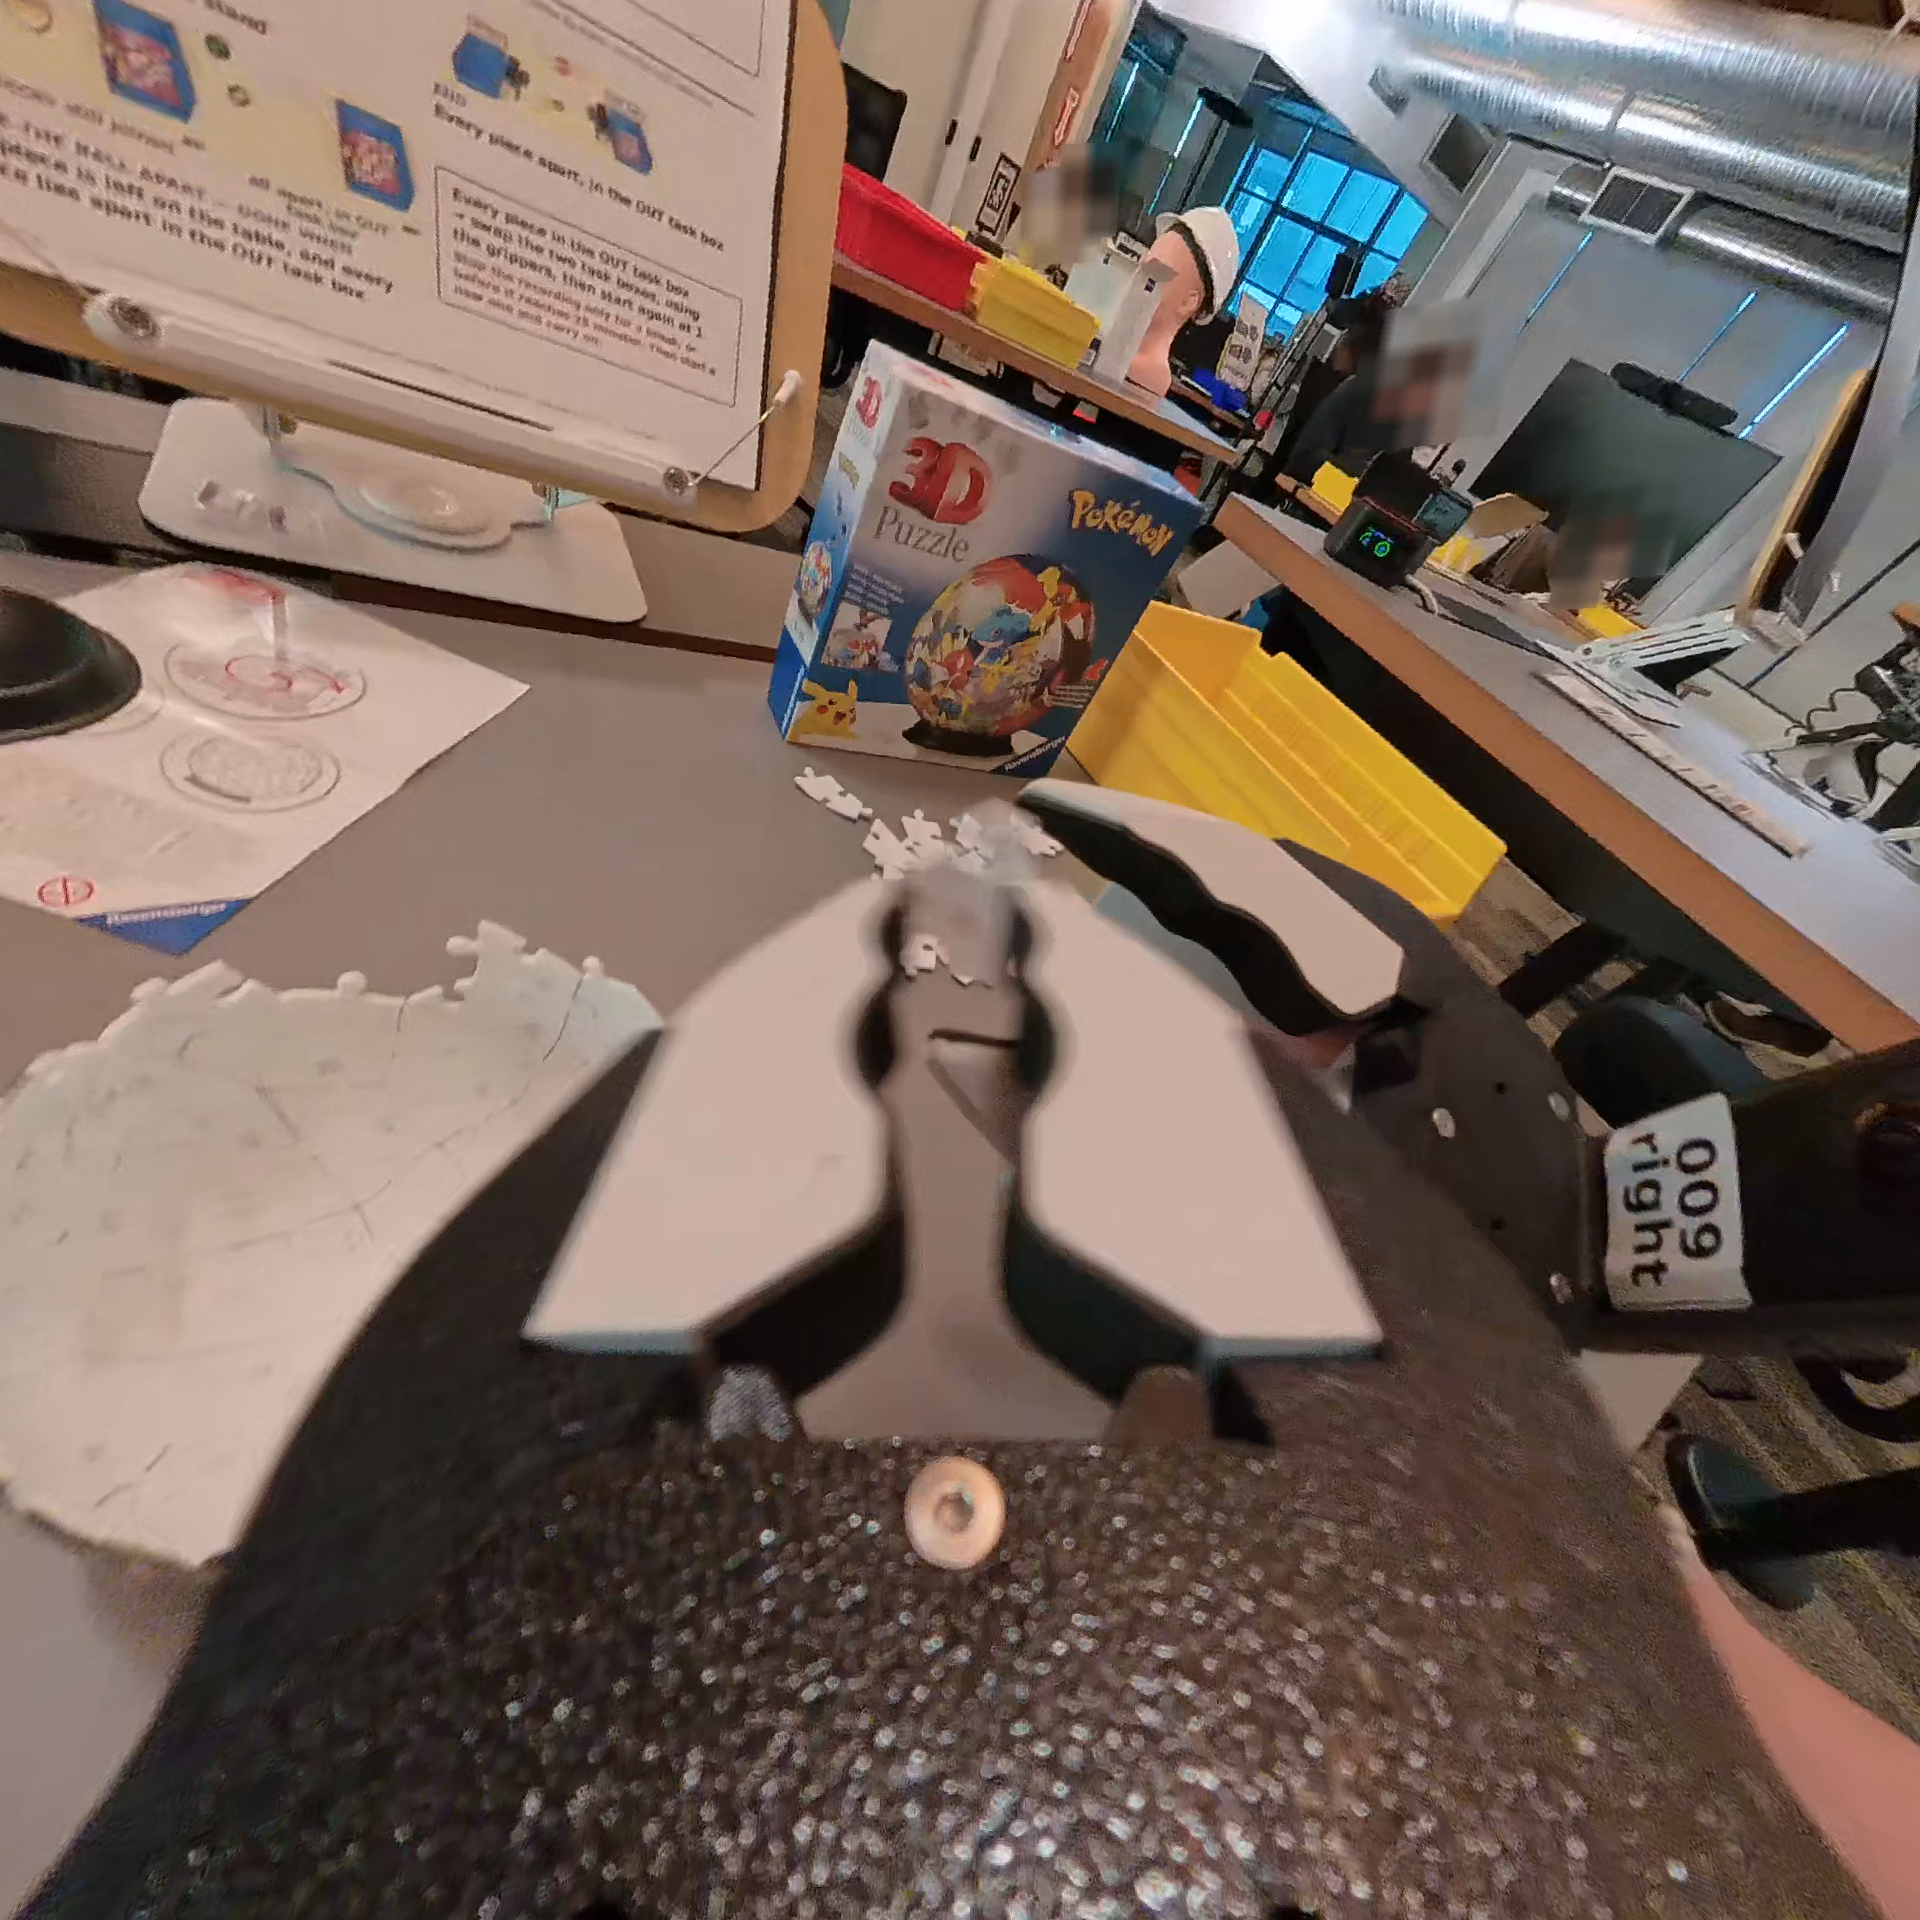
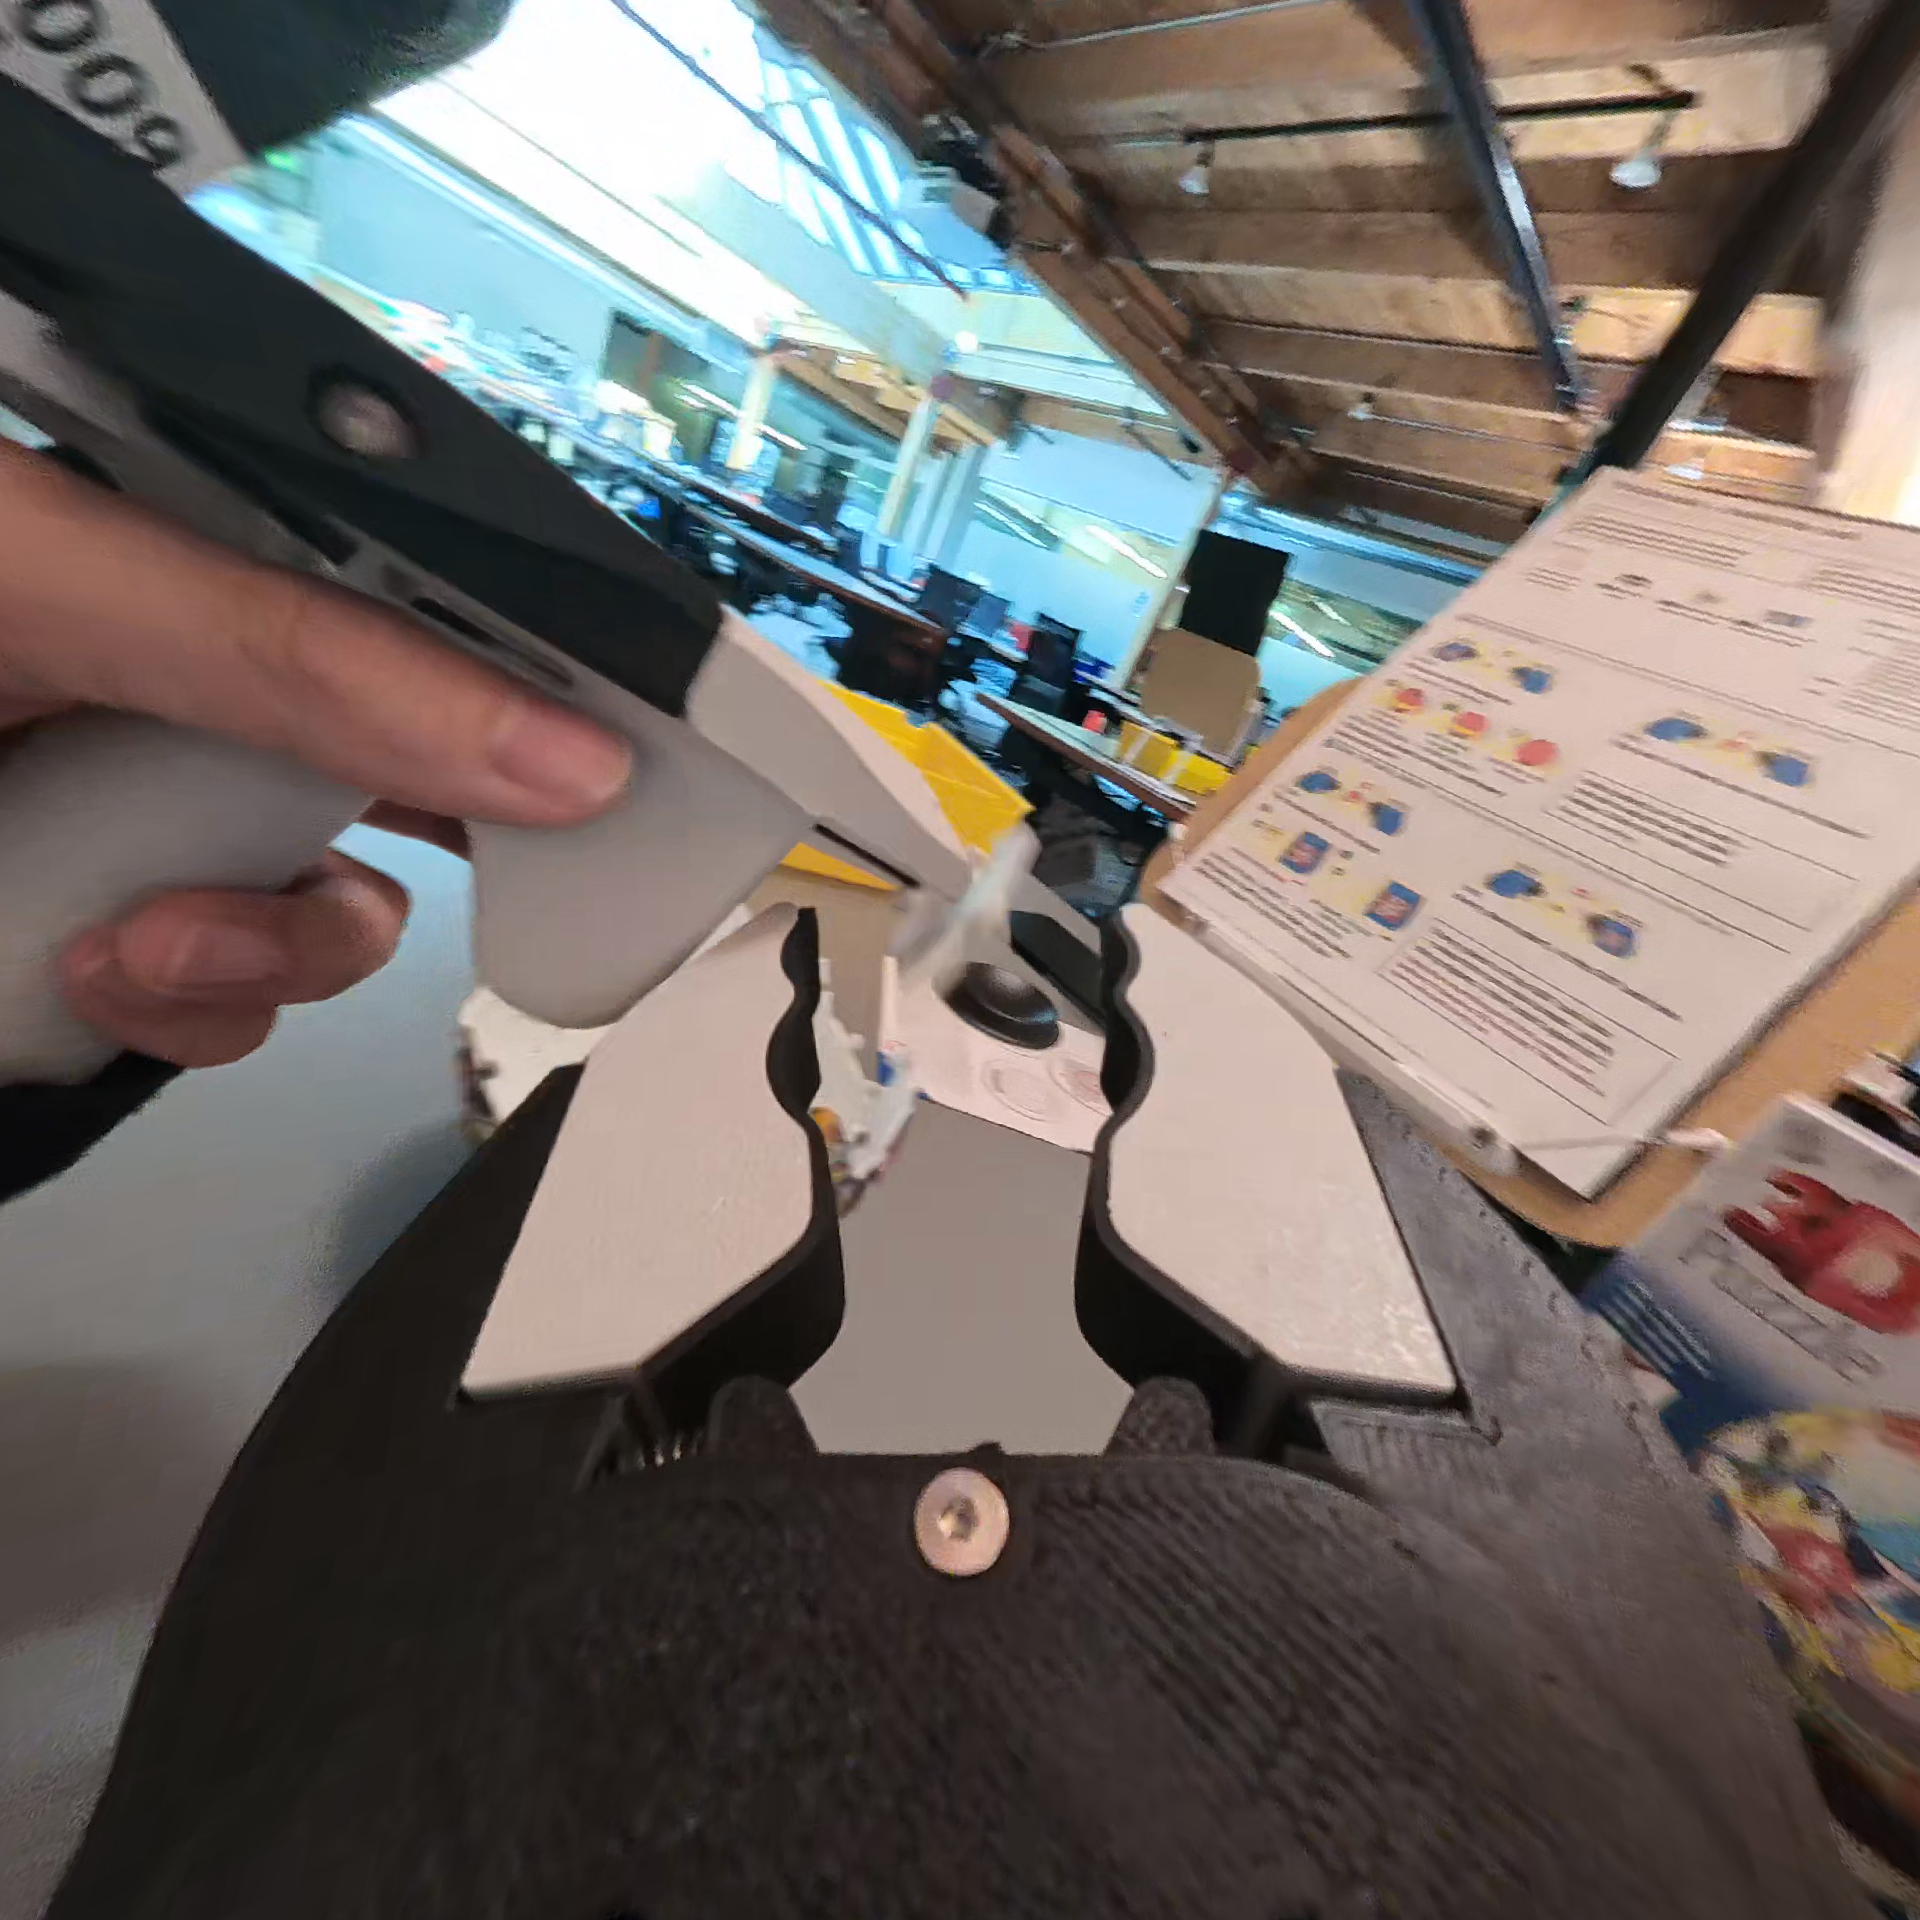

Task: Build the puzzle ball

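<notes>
My left gripper (image 1: 958, 909) is shut on a small white puzzle piece (image 1: 961, 925), blurred at its tips. A curved white sheet of joined pieces (image 1: 260, 1195) lies underside up on the grey table, left of it. Loose white pieces (image 1: 914, 831) lie just past the tips. A finger (image 1: 1226, 904) of my right gripper comes in from the right, close beside the left's tips. In the right wrist view my right gripper (image 2: 961, 935) is open, and the left gripper (image 2: 935, 842), held by a hand, brings the piece (image 2: 982, 894) between its fingertips.
The puzzle box (image 1: 977, 582) stands beyond the loose pieces, with yellow bins (image 1: 1278, 748) to its right. A printed instruction sheet (image 1: 208, 727) and a black round stand (image 1: 52, 665) lie at the left. A board with instruction pages (image 1: 416, 208) stands behind. Left and right tips are no more than a few centimetres apart.
</notes>
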### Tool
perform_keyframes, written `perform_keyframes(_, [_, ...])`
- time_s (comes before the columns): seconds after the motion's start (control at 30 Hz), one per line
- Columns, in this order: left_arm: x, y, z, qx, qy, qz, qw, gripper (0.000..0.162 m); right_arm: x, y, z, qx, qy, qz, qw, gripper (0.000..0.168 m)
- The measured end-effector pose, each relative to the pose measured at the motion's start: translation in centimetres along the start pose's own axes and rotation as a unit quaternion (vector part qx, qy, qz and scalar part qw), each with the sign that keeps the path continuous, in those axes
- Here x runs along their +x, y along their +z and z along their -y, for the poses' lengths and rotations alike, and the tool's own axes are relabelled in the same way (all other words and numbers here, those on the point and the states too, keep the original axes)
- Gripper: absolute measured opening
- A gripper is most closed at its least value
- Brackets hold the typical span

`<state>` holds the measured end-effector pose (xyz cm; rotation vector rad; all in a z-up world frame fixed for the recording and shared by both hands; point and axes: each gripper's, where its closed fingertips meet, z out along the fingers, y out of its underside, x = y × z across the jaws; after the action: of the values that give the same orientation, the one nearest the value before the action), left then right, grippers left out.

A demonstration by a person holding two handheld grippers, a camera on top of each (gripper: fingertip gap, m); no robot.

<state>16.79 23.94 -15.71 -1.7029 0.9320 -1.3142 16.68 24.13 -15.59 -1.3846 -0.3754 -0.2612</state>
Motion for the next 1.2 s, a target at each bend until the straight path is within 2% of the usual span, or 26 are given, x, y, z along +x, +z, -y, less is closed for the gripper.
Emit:
perform_keyframes(0.07, [-0.1, -0.7, 0.3, 0.025, -0.018, -0.008, 0.999, 0.0, -1.0, 0.2, 0.2, 0.002, -0.005, 0.017, 1.0, 0.049])
perform_keyframes(0.2, [0.7, -1.2, 0.4, 0.024, -0.022, -0.036, 0.999, 0.0, -1.8, -0.2, 0.2, -0.012, -0.063, 0.05, 0.997, 0.035])
perform_keyframes(0.3, [1.0, -1.8, 0.0, -0.008, 0.036, -0.035, 0.999, 0.0, 1.1, -1.7, -0.9, -0.062, -0.113, 0.026, 0.991, 0.035])
perform_keyframes(0.43, [0.9, -2.6, -3.2, -0.106, 0.117, -0.03, 0.987, 0.007, 4.0, -4.9, -6.4, -0.198, -0.117, 0.047, 0.972, 0.035])
perform_keyframes(0.5, [1.5, -2.9, -5.0, -0.144, 0.154, -0.044, 0.976, 0.013, 5.9, -7.0, -9.3, -0.268, -0.082, 0.038, 0.959, 0.035])
perform_keyframes(0.6, [0.9, -3.1, -7.2, -0.174, 0.205, -0.022, 0.963, 0.02, 6.8, -8.7, -11.4, -0.301, -0.042, 0.044, 0.952, 0.037])
perform_keyframes(0.73, [0.9, -2.6, -10.1, -0.223, 0.208, -0.031, 0.952, 0.027, 5.6, -7.0, -12.5, -0.308, -0.056, 0.038, 0.949, 0.043])
perform_keyframes(0.87, [1.5, -2.7, -10.5, -0.228, 0.199, -0.051, 0.952, 0.027, 1.9, -3.1, -12.8, -0.281, 0.01, 0.058, 0.958, 0.051])
perform_keyframes(0.93, [1.0, -3.0, -10.2, -0.225, 0.204, -0.043, 0.952, 0.028, 0.6, -2.4, -14.3, -0.313, 0.022, 0.075, 0.946, 0.057])
perform_keyframes(1.03, [-0.1, -3.7, -10.0, -0.224, 0.214, -0.03, 0.95, 0.028, -1.0, -2.4, -16.9, -0.393, 0.029, 0.129, 0.91, 0.072])
perform_keyframes(1.1, [-1.3, -4.2, -9.6, -0.219, 0.21, -0.014, 0.953, 0.027, -0.4, -1.9, -17.5, -0.412, 0.051, 0.115, 0.903, 0.068])
perform_keyframes(1.2, [-2.7, -4.9, -8.7, -0.211, 0.188, 0.0, 0.959, 0.027, -1.3, -1.5, -17.8, -0.424, 0.101, 0.147, 0.888, 0.058])
